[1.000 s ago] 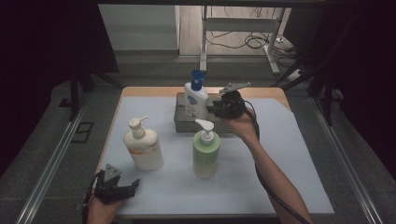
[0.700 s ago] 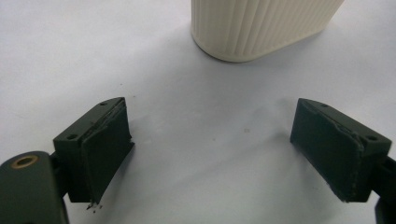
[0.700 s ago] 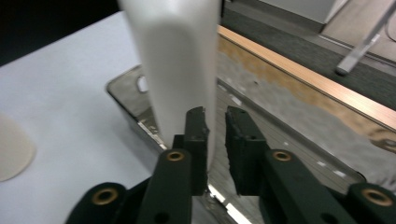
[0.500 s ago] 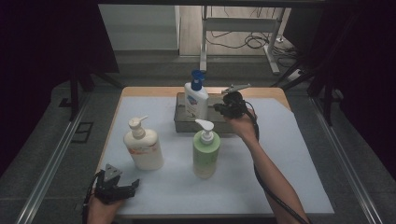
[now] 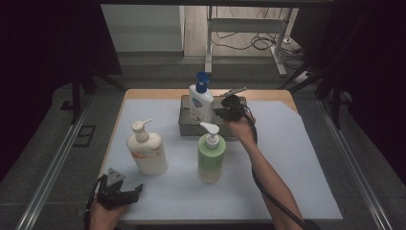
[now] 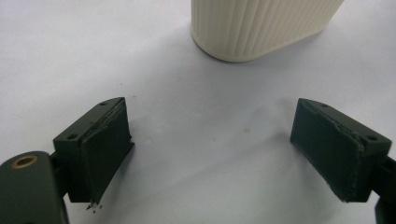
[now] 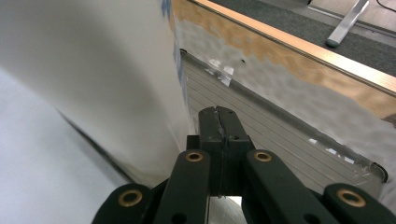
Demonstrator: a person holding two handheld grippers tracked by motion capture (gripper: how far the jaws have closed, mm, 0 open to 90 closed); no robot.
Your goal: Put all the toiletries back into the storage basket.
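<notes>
Right gripper sits over the shallow grey metal tray at the far middle of the table, just beside the white pump bottle with blue pump head and blue label that stands upright in the tray. In the right gripper view its jaws are pressed fully together with nothing between them, having just been closing; the white bottle wall is close on the left of the jaws, whether touching cannot be told, and the tray's ribbed floor lies beyond them. Left gripper rests at the near left edge of the white table cover; in the left gripper view its jaws stand wide apart and hold nothing, bare cover between them, with the ribbed base of the cream pump bottle ahead, well clear of the pads. That cream bottle stands upright near the left gripper. A light green pump bottle with white pump stands upright in front of the tray, apart from it.
</notes>
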